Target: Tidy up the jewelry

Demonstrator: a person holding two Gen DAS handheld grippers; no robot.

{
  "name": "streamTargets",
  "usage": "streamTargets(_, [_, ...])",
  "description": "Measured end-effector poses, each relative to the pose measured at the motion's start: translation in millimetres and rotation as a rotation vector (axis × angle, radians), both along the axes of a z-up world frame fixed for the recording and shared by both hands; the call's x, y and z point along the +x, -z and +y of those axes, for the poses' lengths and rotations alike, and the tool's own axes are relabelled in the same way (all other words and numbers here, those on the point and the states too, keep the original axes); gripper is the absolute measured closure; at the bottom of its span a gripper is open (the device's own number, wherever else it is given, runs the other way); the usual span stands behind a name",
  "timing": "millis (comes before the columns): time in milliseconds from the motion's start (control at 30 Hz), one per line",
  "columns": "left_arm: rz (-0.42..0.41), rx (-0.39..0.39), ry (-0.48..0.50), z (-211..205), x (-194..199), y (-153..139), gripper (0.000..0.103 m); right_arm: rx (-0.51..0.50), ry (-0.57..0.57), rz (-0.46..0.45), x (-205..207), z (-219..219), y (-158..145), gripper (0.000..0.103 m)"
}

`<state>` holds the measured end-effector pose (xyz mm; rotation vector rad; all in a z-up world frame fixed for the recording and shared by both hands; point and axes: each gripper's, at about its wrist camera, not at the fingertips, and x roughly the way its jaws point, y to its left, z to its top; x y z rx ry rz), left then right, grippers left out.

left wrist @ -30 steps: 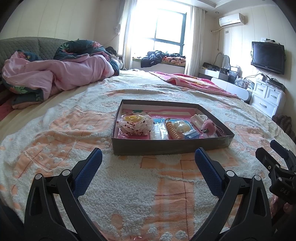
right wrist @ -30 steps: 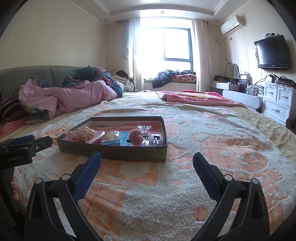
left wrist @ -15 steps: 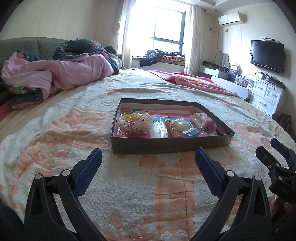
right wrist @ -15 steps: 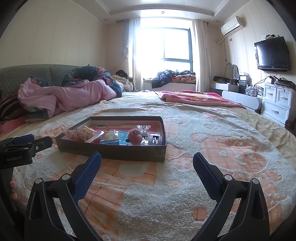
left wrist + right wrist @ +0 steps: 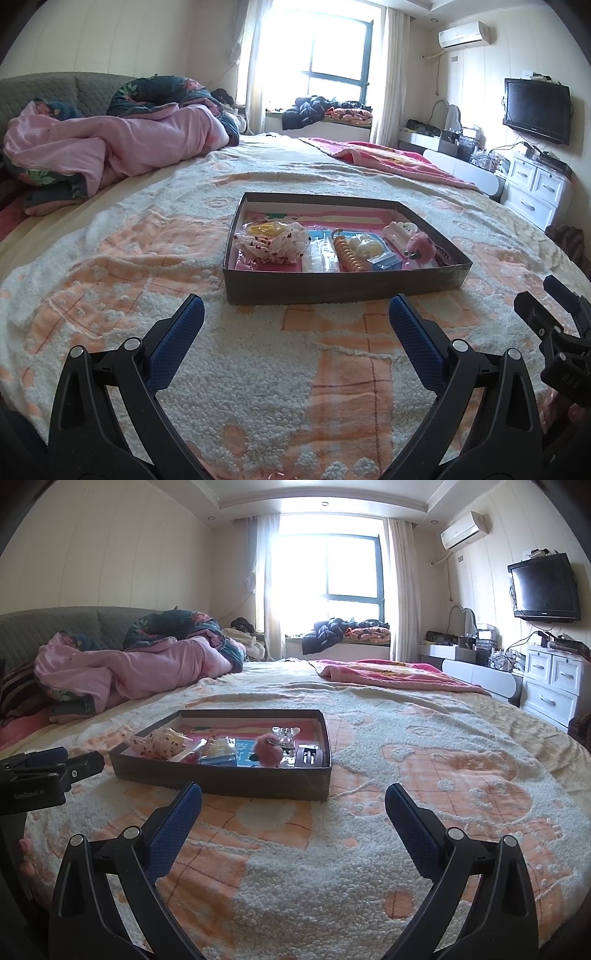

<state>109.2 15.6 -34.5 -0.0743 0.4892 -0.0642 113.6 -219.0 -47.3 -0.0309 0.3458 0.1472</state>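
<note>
Box (image 5: 343, 284) on bed: jewelry kept inside | left gripper (image 5: 295, 325), right gripper (image 5: 293, 808): spread, empty, edged nearer | stage undetermined

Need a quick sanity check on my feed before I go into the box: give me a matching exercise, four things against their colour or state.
Things:
1. pompom
2. bead string
3. left gripper
4. box

States:
A. open, empty
B. fluffy pink
C. golden brown
D. dark outside, lying on the bedspread

Pairs: 1-B, 2-C, 3-A, 4-D
</note>
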Motion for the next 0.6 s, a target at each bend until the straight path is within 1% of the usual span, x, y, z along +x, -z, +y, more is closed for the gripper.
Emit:
streamTargets(167, [-0.017,0.027,-0.028,0,-2,-1,0.011,0.000,-0.002,-0.001,1,-1,0,0.006])
streamTargets(267, [-0.017,0.029,-0.030,-1,-2,-2,0.011,0.006,0.002,0.002,1,-2,-1,0.006])
streamTargets(333, [-0.010,0.012,-0.033,2,0,-4,0.011,0.025,0.006,0.007,1,-4,-3,0.006])
streamTargets(400, [0.012,-0.028,-0.047,12,5,-5,0.011,0.051,0.027,0.022,7,-13,-7,0.006])
streamTargets(467, [0.047,-0.056,-0.075,30,18,-6,0.011,0.089,0.069,0.037,16,-27,-11,0.006])
streamTargets(500, [0.059,-0.055,-0.102,39,25,-8,0.011,0.126,0.100,0.063,28,-44,-16,0.006])
streamTargets(533, [0.073,-0.066,-0.145,56,36,-11,0.011,0.130,0.120,0.081,37,-54,-19,0.006])
streamTargets(567, [0.091,-0.073,-0.174,71,47,-12,0.011,0.115,0.175,0.127,58,-71,-23,0.006])
streamTargets(600, [0.125,-0.068,-0.221,90,62,-13,0.011,0.097,0.231,0.171,75,-85,-23,0.006])
